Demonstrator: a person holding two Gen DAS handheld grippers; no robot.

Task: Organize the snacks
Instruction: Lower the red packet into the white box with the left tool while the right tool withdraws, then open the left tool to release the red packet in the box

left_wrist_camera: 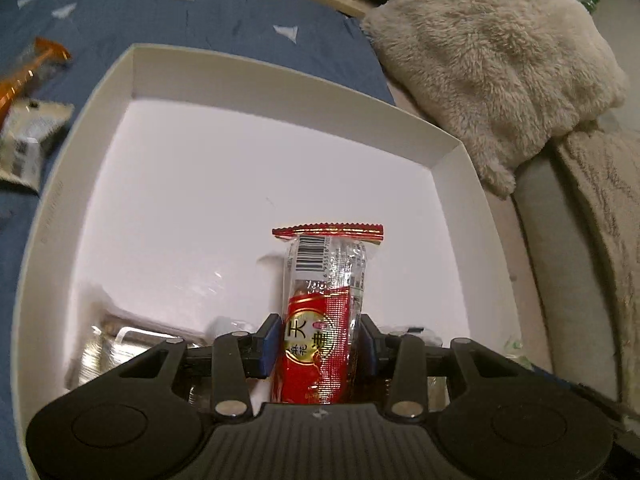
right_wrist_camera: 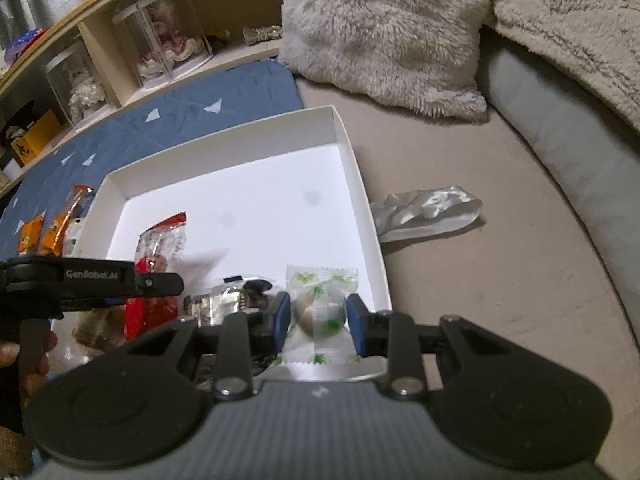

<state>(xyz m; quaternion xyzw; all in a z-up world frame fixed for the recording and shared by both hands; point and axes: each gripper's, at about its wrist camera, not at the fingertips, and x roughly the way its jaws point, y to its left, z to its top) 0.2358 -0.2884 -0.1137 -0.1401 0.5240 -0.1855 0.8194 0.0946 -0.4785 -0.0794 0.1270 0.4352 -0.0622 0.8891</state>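
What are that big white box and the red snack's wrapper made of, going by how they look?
The white box looks like matte cardboard: thin, straight, crisply folded walls with no shine. The red snack wrapper seems to be glossy plastic film, part clear and part printed red, with glints, crinkles and a serrated sealed end.

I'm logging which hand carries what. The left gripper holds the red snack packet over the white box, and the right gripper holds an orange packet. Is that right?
Not quite. The right gripper holds a clear packet with green print, as the right wrist view shows; the orange packets lie outside the white box. The left gripper does hold the red snack packet.
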